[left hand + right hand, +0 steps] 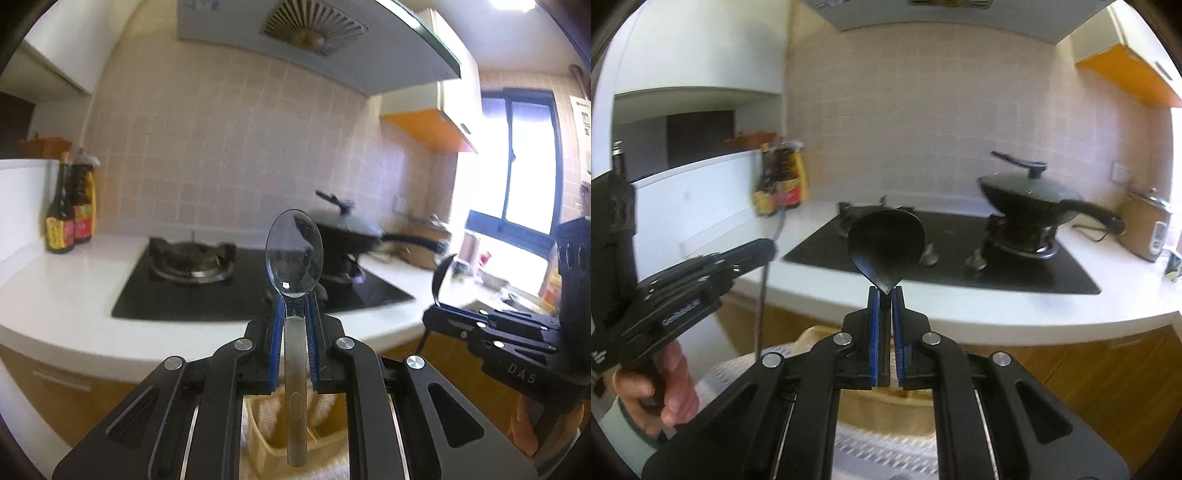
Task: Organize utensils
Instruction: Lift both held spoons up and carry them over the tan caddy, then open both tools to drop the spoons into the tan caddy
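Note:
My left gripper (294, 310) is shut on a metal spoon (294, 254), bowl pointing up and forward, handle running down between the jaws. My right gripper (885, 295) is shut on a black spoon (886, 248), bowl up. Both are held in the air in front of the counter. The right gripper with the black spoon (441, 275) also shows at the right of the left wrist view; the left gripper (764, 249) shows at the left of the right wrist view, its spoon handle hanging below. A beige utensil holder (266, 432) sits under the left gripper.
A white counter (66, 291) carries a black gas hob (207, 291) with a lidded black wok (1027, 199) on the right burner. Sauce bottles (70, 218) stand at the back left. A rice cooker (1145, 229) stands at the far right. A patterned cloth (886, 450) lies below.

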`<control>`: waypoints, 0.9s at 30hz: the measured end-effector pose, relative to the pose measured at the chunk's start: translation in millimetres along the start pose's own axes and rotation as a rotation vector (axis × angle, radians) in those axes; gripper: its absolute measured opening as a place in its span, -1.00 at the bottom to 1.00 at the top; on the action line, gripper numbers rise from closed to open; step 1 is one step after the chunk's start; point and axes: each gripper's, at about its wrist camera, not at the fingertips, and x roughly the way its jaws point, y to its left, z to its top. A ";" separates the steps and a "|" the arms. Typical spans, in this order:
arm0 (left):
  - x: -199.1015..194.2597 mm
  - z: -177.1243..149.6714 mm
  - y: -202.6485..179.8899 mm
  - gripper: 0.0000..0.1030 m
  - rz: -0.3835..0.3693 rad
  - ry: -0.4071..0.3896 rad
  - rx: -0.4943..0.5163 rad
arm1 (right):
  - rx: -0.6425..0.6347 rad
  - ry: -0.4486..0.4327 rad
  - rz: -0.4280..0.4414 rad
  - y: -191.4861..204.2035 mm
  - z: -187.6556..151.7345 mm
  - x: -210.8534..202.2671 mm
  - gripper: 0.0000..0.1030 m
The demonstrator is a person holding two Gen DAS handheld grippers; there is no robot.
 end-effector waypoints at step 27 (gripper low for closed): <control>-12.2 -35.3 17.3 0.06 -0.001 0.065 -0.040 | 0.173 0.167 0.007 -35.5 -60.7 29.6 -0.55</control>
